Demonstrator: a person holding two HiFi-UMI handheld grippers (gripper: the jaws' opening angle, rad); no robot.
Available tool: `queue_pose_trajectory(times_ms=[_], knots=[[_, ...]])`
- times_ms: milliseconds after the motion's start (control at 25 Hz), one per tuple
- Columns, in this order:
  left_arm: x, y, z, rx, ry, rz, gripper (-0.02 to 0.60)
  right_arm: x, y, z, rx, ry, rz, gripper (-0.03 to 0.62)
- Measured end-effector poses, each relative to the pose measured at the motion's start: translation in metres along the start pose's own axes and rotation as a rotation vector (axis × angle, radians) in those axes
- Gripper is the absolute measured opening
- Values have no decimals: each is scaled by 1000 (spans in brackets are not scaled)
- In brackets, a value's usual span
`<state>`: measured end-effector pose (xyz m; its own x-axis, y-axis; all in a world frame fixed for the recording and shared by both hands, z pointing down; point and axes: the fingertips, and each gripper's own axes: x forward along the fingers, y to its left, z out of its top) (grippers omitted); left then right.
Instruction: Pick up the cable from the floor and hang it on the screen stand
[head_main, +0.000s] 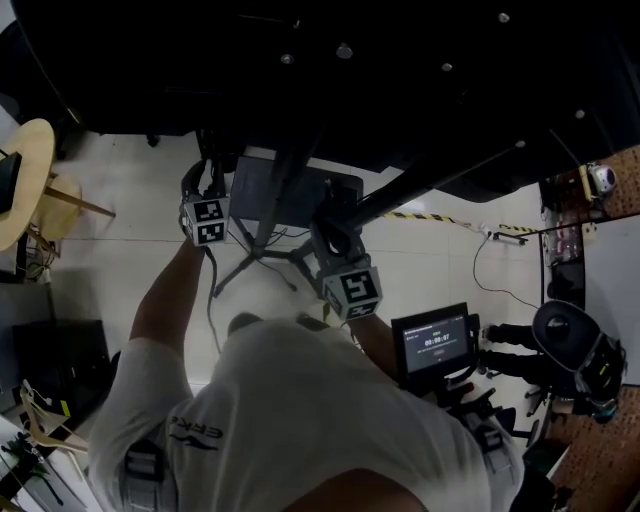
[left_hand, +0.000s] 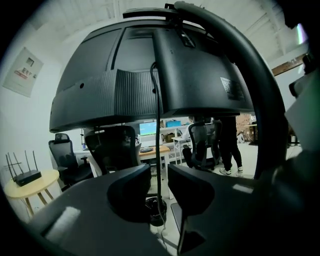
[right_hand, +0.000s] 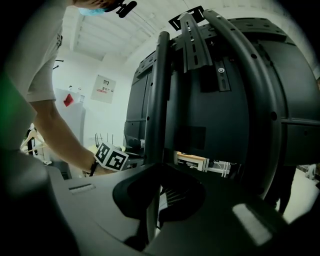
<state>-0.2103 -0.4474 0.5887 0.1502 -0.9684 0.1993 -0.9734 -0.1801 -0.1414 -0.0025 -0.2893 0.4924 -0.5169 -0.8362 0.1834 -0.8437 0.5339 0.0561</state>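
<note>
A thin black cable (left_hand: 158, 130) hangs straight down from the back of the big dark screen (left_hand: 150, 75) and passes through the narrow gap of my left gripper (left_hand: 159, 172). The jaws stand slightly open and the pads do not press on the cable. More cable (head_main: 212, 292) trails on the pale floor by the stand's legs (head_main: 262, 258). My right gripper (right_hand: 161, 169) is shut, its tips meeting just before the stand's upright tube (right_hand: 156, 100); nothing shows between them. In the head view both grippers (head_main: 205, 195) (head_main: 338, 250) reach under the screen (head_main: 330, 70).
A round wooden table (left_hand: 27, 184) with a router stands at the left. Office chairs (left_hand: 112, 150) and desks lie beyond the screen, with a person's legs (left_hand: 227, 147) nearby. A camera rig with a small monitor (head_main: 435, 345) stands at my right. Striped tape (head_main: 430, 217) crosses the floor.
</note>
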Motion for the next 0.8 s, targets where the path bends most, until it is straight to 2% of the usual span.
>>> queue_pose_trajectory(times_ms=[160, 400, 600, 800], knots=[[17, -2, -8, 20, 21, -19, 122, -5, -5, -10, -12, 27, -9, 14], [25, -1, -17, 28, 45, 1, 121, -14, -14, -11, -11, 36, -34, 14], [22, -1, -19, 25, 42, 17, 25, -20, -16, -14, -11, 46, -35, 14], [10, 0, -20, 7, 48, 14, 15, -21, -12, -12, -3, 45, -19, 14]])
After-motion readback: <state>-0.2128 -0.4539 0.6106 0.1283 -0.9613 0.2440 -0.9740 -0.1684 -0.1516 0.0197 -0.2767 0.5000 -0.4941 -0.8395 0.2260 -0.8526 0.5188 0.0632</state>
